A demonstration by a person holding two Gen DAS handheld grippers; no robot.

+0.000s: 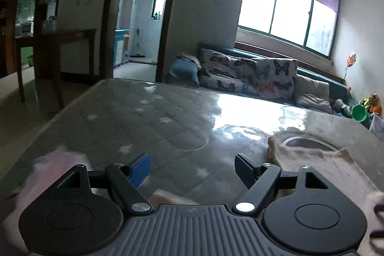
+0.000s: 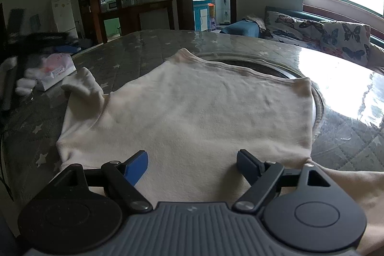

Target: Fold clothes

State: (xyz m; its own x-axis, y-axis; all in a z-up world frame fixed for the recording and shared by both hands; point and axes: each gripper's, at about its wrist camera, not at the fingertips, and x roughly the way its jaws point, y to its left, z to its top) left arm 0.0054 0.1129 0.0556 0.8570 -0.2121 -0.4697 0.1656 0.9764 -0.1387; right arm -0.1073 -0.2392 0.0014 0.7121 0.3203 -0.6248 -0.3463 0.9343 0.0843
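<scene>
A cream-white shirt (image 2: pixel 192 109) lies flat on the grey star-patterned table (image 2: pixel 115 59), one sleeve (image 2: pixel 84 85) bunched at its left. My right gripper (image 2: pixel 192 164) is open and empty, just above the shirt's near part. In the left wrist view the shirt (image 1: pixel 312 160) shows at the right, its edge beside the right finger. My left gripper (image 1: pixel 192 167) is open and empty over the bare table (image 1: pixel 134 121), left of the shirt.
A tissue box (image 2: pixel 56 70) and white wads sit on the table's left side, blurred pink in the left wrist view (image 1: pixel 48 164). A round inset (image 2: pixel 264 67) lies under the shirt's far edge. A sofa with butterfly cushions (image 1: pixel 252 73) stands beyond the table.
</scene>
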